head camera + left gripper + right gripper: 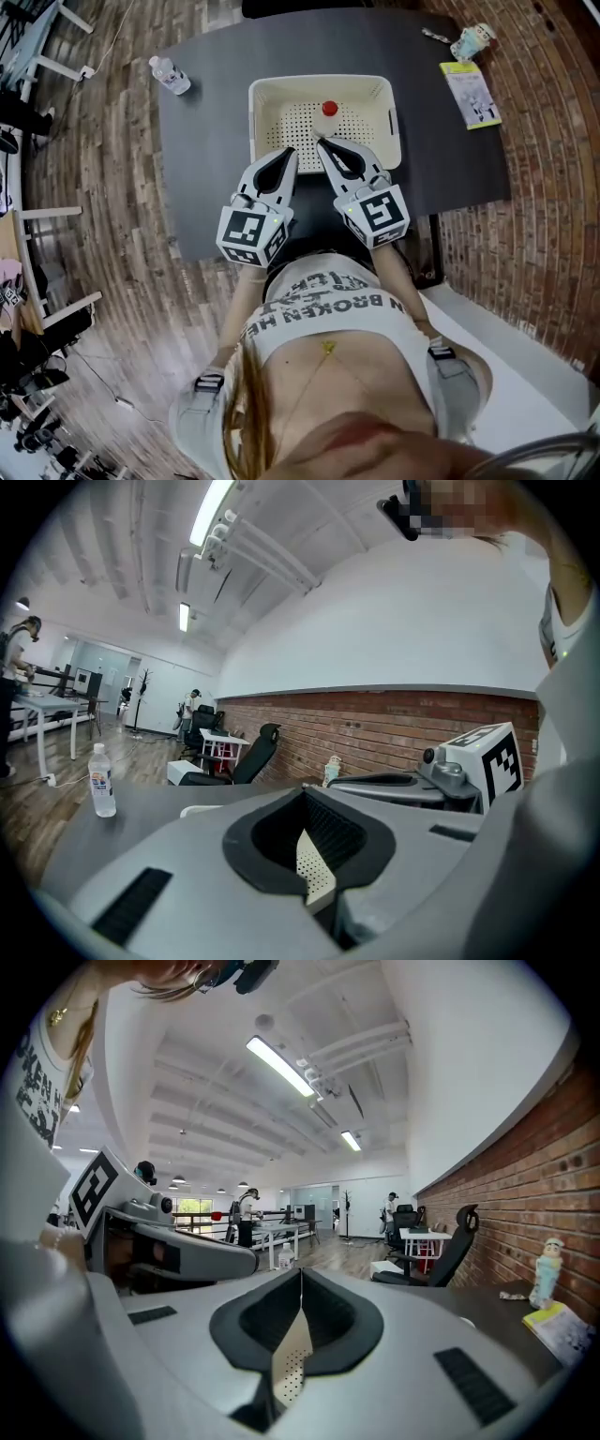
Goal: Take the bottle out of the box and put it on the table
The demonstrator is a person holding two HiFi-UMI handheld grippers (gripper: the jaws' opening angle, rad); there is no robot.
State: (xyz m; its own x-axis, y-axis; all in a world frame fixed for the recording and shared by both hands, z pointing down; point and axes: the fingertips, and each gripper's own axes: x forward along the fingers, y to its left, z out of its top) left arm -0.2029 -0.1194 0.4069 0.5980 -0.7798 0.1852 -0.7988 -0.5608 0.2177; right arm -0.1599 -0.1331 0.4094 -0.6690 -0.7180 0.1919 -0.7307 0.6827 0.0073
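Bottle [328, 110]: red-capped, inside box [319, 82] on worktop [211, 141], twelve o'clock from your tools. Left tool [290, 153], right tool [322, 143]: both closed, empty. Risk: reach in unopened and you knock it over.

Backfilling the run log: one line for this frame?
left gripper: jaws shut, empty | right gripper: jaws shut, empty | both at box near rim | bottle: in box, untouched
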